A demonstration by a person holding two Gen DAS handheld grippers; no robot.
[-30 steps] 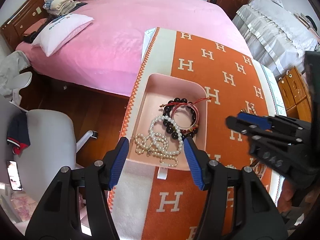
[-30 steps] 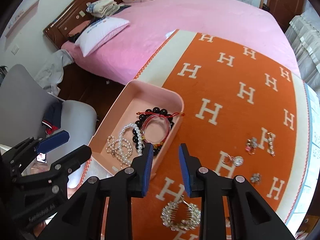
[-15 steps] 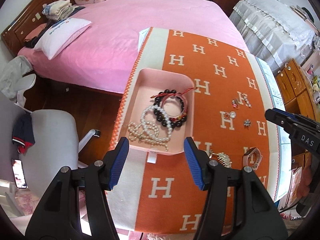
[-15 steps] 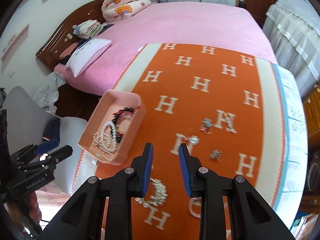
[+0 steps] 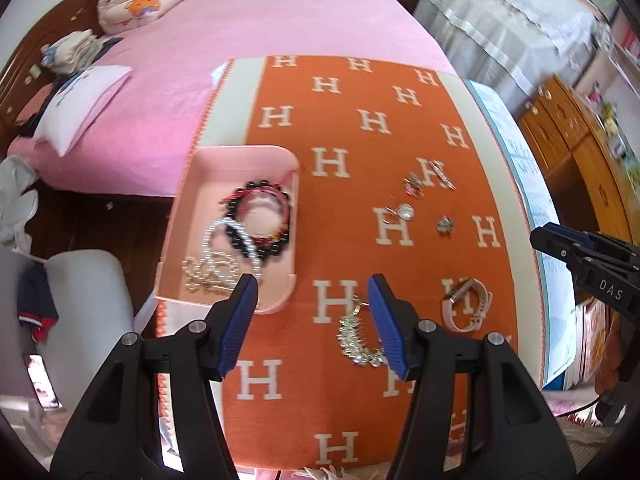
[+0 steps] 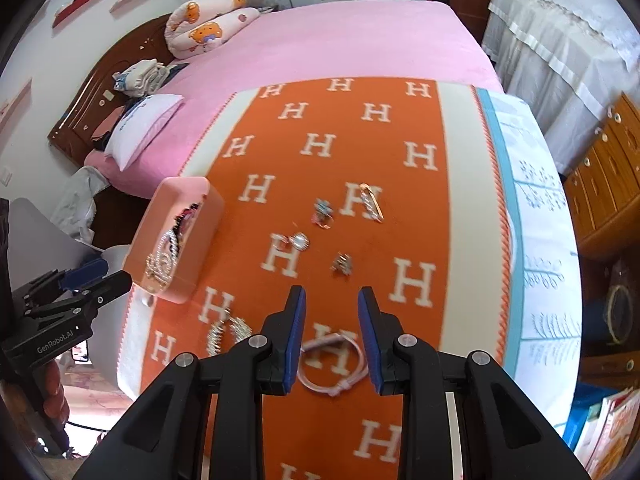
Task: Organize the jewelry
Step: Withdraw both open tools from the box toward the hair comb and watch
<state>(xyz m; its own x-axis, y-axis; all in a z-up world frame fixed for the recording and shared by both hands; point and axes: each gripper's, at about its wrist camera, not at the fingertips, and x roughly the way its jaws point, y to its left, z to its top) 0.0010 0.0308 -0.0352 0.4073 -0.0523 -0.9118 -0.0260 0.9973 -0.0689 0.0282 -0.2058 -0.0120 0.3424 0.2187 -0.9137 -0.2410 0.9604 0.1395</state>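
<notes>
Hairpin (image 6: 371, 201) lies diagonally on orange blanket (image 6: 320, 168).

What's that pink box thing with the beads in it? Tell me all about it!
The pink tray is a shallow rounded rectangle, smooth like plastic, open on top, no lid in view. It sits flat at the left edge of the orange blanket, near the pink bed. Inside lie a white pearl necklace, a dark bead bracelet and a red cord bracelet, overlapping. No hand-held gripper touches it.
</notes>
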